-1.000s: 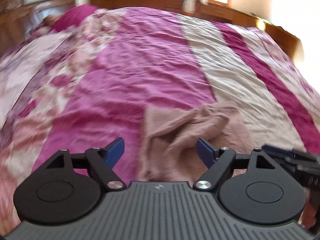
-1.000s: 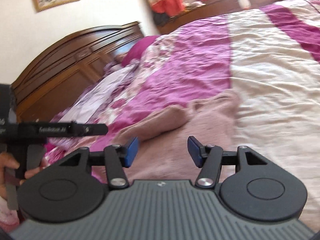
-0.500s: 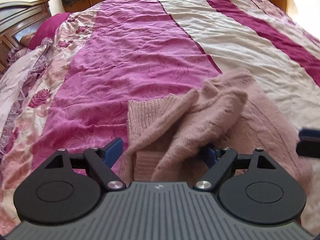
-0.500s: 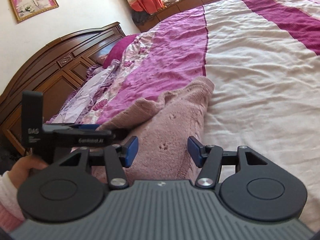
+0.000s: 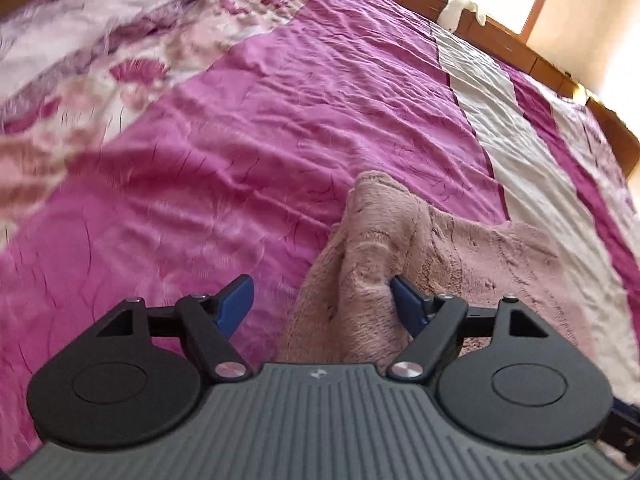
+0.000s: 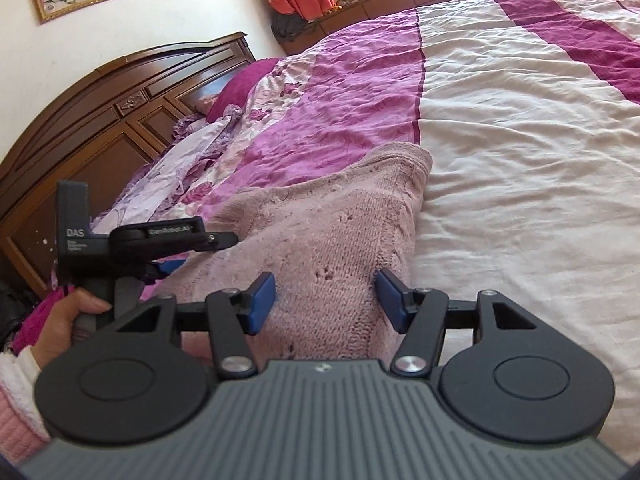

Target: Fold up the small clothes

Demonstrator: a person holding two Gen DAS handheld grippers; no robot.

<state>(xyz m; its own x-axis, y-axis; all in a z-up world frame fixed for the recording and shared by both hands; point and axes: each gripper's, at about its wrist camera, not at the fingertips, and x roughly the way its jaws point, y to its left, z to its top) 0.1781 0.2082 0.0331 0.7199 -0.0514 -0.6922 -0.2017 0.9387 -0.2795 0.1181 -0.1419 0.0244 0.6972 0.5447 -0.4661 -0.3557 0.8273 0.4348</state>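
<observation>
At the near edge of the bed, the left gripper (image 5: 322, 304) stands with its blue fingers spread wide, a raised fold of the pink knitted sweater (image 6: 320, 236) lying between them but not pinched; the right-hand pad touches the knit, the left-hand pad is clear of it. The right gripper (image 6: 326, 300) is likewise spread, straddling the sweater's near end with nothing clamped. In the right wrist view the person's hand (image 6: 66, 320) grips the left tool's handle at the lower left. Compared with half a second ago, the bunched sleeve that stood heaped in front of the left gripper has dropped lower, and the left camera has swung toward the purple side of the bedspread (image 5: 260, 120); the right view has barely shifted. My judgement is that the garment has been laid down and released, and that smoothing or a first fold is now due, since no crisp fold line is visible. The sweater lies on the bedspread across the seam between the purple band and the cream band (image 6: 520, 140). Its long axis runs away from the grippers toward the far side of the bed, the far end a rounded corner near that seam; whether that end is hem or shoulder cannot be told. Beyond it the bedspread is bare up to the wooden headboard (image 6: 100, 120) and the window ledge.
</observation>
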